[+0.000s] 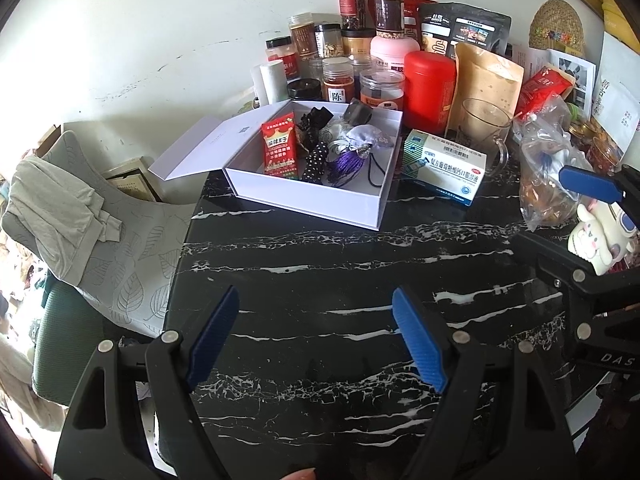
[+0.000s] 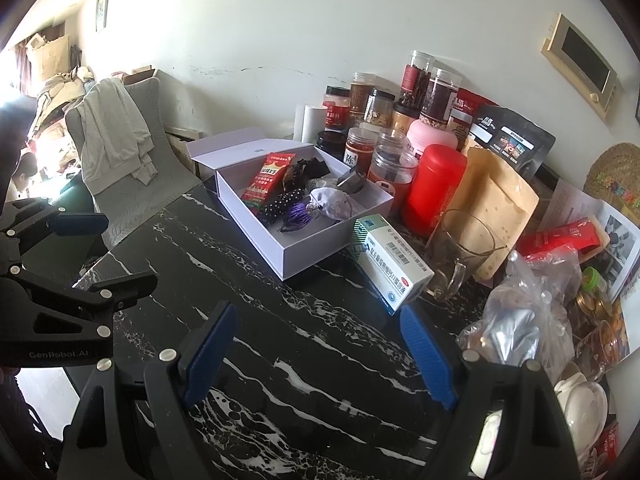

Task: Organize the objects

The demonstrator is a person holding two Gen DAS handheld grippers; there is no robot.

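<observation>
Both grippers empty, jaws wide, nothing between the pads. My left gripper (image 1: 316, 340) hangs over bare black marble table (image 1: 320, 264), and straight ahead of it sits the open white box (image 1: 340, 204), lid flap folded out to its left. My right gripper (image 2: 320, 356) is also over bare table; the left gripper shows off to its left side. Nearest thing ahead of the right gripper, slightly to its right, is the medicine carton (image 2: 390, 264), lying flat, just beside the box's near corner and touching or nearly touching the glass mug (image 2: 460, 252) behind it. Right of that gripper: a crumpled plastic bag (image 2: 524, 320) and a white figurine (image 2: 580, 400), close in. Inside the box: red snack packet (image 1: 279, 148), black beaded item, purple tassel (image 1: 346, 166), a grey pouch. Beyond the box, against the wall, packed jars, a red canister (image 1: 430, 86), a brown paper pouch (image 1: 486, 80), all touching. My guess at the step: pick a loose item and put it in the box, carton most likely. To do it well, I'd come at the carton with the right gripper across its short width, keep the jaws clear of the mug, lift before swinging, and set it in the box's empty near side, not onto the tassel.
</observation>
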